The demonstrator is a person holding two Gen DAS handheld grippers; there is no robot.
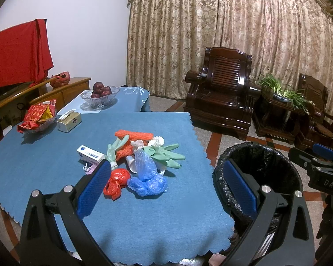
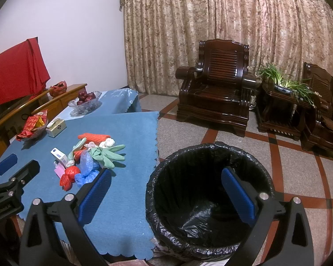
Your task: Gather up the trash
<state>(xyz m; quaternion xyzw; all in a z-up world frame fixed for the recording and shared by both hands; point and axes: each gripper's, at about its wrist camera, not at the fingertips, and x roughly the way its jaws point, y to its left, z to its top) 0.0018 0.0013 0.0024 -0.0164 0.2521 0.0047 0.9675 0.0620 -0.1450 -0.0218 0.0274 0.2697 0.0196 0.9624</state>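
Holding both sets of jaws wide and empty, I have my left gripper [image 1: 166, 188] above the near edge of the table [image 1: 44, 166] and my right gripper [image 2: 166, 190] over the bin [image 2: 211, 201], which stands on the floor just beside the table's right edge. The trash lies heaped mid-table: green gloves [image 1: 166, 154], blue bag [image 1: 147, 177], red bag [image 1: 116, 182], orange netting [image 1: 133, 135], and a small white box [image 1: 90, 155] at its left.
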